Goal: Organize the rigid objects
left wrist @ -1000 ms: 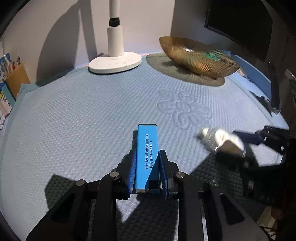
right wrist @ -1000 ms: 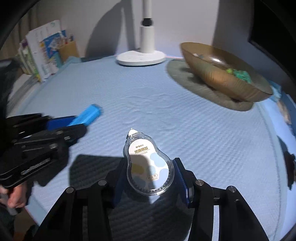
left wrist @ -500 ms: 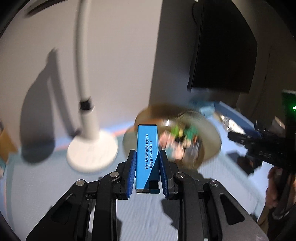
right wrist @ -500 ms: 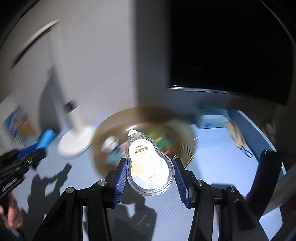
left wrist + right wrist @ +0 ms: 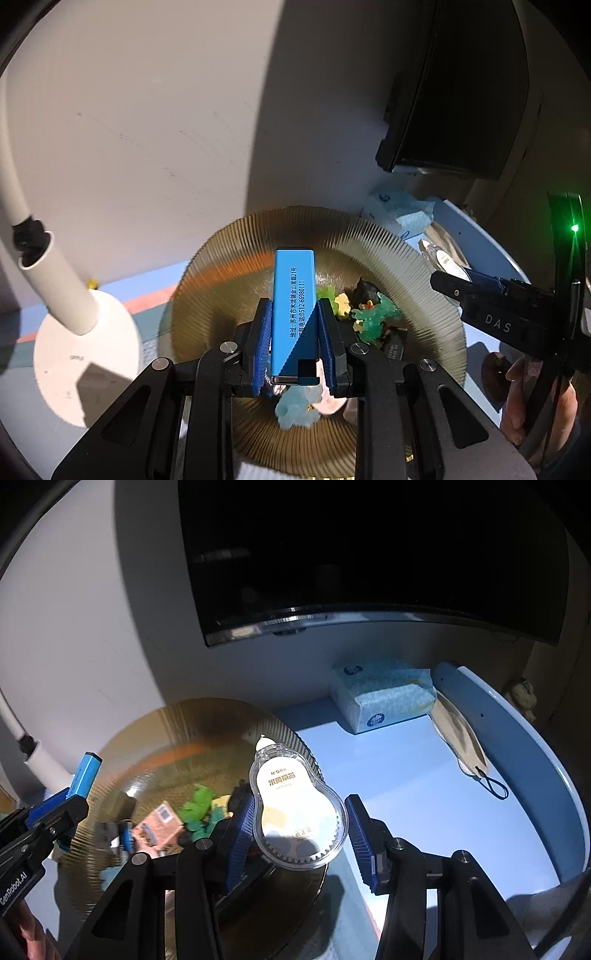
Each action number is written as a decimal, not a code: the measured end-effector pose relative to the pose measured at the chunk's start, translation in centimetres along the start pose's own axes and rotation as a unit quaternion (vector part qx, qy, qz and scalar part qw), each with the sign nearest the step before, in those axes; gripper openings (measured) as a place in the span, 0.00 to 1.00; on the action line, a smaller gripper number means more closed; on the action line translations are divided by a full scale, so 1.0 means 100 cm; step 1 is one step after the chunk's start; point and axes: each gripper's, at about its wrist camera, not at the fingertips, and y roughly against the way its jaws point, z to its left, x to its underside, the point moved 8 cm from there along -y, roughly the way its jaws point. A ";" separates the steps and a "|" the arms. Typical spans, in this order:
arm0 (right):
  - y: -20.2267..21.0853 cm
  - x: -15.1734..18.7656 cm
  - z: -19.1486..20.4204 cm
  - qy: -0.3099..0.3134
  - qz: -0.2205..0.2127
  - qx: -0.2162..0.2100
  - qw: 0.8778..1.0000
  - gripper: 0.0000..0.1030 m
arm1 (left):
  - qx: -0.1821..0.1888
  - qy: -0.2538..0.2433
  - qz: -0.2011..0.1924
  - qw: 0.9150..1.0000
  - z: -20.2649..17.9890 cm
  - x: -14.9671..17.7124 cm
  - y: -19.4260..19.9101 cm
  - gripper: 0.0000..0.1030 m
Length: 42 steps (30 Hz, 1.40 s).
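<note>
Black monitor [image 5: 369,554] fills the upper wall area, mounted against a grey wall. Below it lies a blue table surface [image 5: 406,775] with a raised rim.

A gold ribbed bowl [image 5: 406,266] sits on the table, holding green plastic toys [image 5: 376,317] and other small items too blurred to identify. A white lamp base [image 5: 85,354] stands just left of the bowl. A tissue pack [image 5: 384,698] and a face mask [image 5: 461,734] lie at the back right.

The left gripper [image 5: 295,343] hangs over the bowl's middle, pads closed against a blue box [image 5: 294,295]. The right gripper [image 5: 299,834] hangs over the bowl's right rim, pads pressed on a clear correction tape refill [image 5: 295,805].
</note>
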 end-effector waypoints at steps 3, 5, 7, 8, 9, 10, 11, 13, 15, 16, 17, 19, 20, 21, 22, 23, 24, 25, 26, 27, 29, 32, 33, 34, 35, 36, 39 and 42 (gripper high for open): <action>-0.005 -0.002 -0.001 -0.008 0.000 -0.011 1.000 0.57 | 0.003 0.006 -0.018 1.000 -0.001 -0.006 0.000 0.44; 0.001 -0.002 -0.007 -0.020 -0.009 -0.013 1.000 0.61 | -0.003 0.012 -0.036 0.999 0.002 -0.009 0.011 0.65; 0.012 0.000 -0.010 -0.024 -0.014 -0.017 0.999 0.61 | -0.011 0.012 -0.051 0.999 0.008 -0.011 0.028 0.65; 0.014 0.000 -0.010 -0.025 -0.015 -0.021 0.999 0.61 | -0.010 0.014 -0.052 0.999 0.010 -0.010 0.036 0.65; 0.022 0.003 -0.011 -0.029 -0.016 -0.025 0.999 0.61 | -0.008 0.019 -0.052 0.998 0.013 -0.009 0.044 0.65; 0.028 0.005 -0.010 -0.031 -0.016 -0.030 0.999 0.61 | -0.009 0.025 -0.056 0.998 0.018 -0.007 0.056 0.65; 0.036 0.008 -0.008 -0.032 -0.016 -0.038 0.999 0.61 | -0.013 0.029 -0.062 0.998 0.023 -0.005 0.069 0.65; 0.055 0.016 -0.001 -0.032 -0.014 -0.058 0.998 0.61 | -0.021 0.035 -0.073 0.996 0.033 0.005 0.099 0.65; 0.078 0.027 0.013 -0.031 -0.013 -0.085 0.996 0.62 | -0.029 0.035 -0.082 0.996 0.039 0.016 0.124 0.65; 0.087 0.033 0.021 -0.029 -0.012 -0.098 0.995 0.62 | -0.034 0.033 -0.085 0.995 0.041 0.023 0.138 0.66; 0.097 0.041 0.030 -0.024 -0.009 -0.110 0.994 0.62 | -0.040 0.032 -0.089 0.995 0.043 0.031 0.151 0.68; 0.118 0.059 0.054 -0.012 0.003 -0.137 0.991 0.62 | -0.053 0.035 -0.096 0.993 0.049 0.049 0.181 0.73; 0.127 0.066 0.065 -0.007 0.005 -0.150 0.989 0.63 | -0.059 0.038 -0.099 0.993 0.053 0.058 0.195 0.74; 0.138 0.075 0.079 0.001 0.007 -0.166 0.986 0.63 | -0.063 0.042 -0.105 0.992 0.055 0.066 0.207 0.74; 0.146 0.083 0.091 0.009 0.010 -0.177 0.984 0.64 | -0.069 0.047 -0.112 0.990 0.060 0.075 0.222 0.74; 0.154 0.093 0.105 0.018 0.012 -0.187 0.982 0.65 | -0.077 0.050 -0.118 0.989 0.064 0.085 0.234 0.74; 0.160 0.102 0.119 0.028 0.014 -0.194 0.980 0.69 | -0.086 0.053 -0.122 0.987 0.067 0.092 0.243 0.76; 0.164 0.110 0.130 0.038 0.013 -0.198 0.979 0.74 | -0.101 0.057 -0.126 0.985 0.075 0.103 0.257 0.79; 0.169 0.122 0.147 0.052 0.008 -0.200 0.978 0.76 | -0.114 0.062 -0.131 0.983 0.081 0.113 0.266 0.86; 0.170 0.130 0.156 0.062 0.005 -0.200 0.978 0.79 | -0.126 0.067 -0.134 0.981 0.087 0.123 0.273 0.89; 0.168 0.150 0.179 0.088 -0.018 -0.195 0.977 0.80 | -0.153 0.077 -0.136 0.976 0.101 0.143 0.278 0.92; 0.151 0.175 0.198 0.116 -0.036 -0.178 0.977 0.81 | -0.197 0.079 -0.117 0.970 0.119 0.177 0.261 0.92; 0.141 0.186 0.205 0.121 -0.034 -0.177 0.976 0.81 | -0.209 0.079 -0.114 0.968 0.124 0.186 0.255 0.92; 0.133 0.192 0.209 0.122 -0.027 -0.179 0.976 0.81 | -0.222 0.080 -0.107 0.966 0.130 0.196 0.246 0.92; 0.123 0.202 0.215 0.121 -0.013 -0.189 0.975 0.81 | -0.225 0.084 -0.101 0.966 0.134 0.205 0.241 0.92; 0.118 0.206 0.219 0.119 -0.005 -0.197 0.973 0.81 | -0.223 0.092 -0.092 0.966 0.140 0.213 0.232 0.92; 0.105 0.216 0.227 0.127 -0.005 -0.192 0.973 0.81 | -0.219 0.119 -0.079 0.965 0.157 0.229 0.217 0.92; 0.093 0.226 0.231 0.138 -0.005 -0.173 0.975 0.81 | -0.204 0.158 -0.051 0.965 0.172 0.239 0.206 0.92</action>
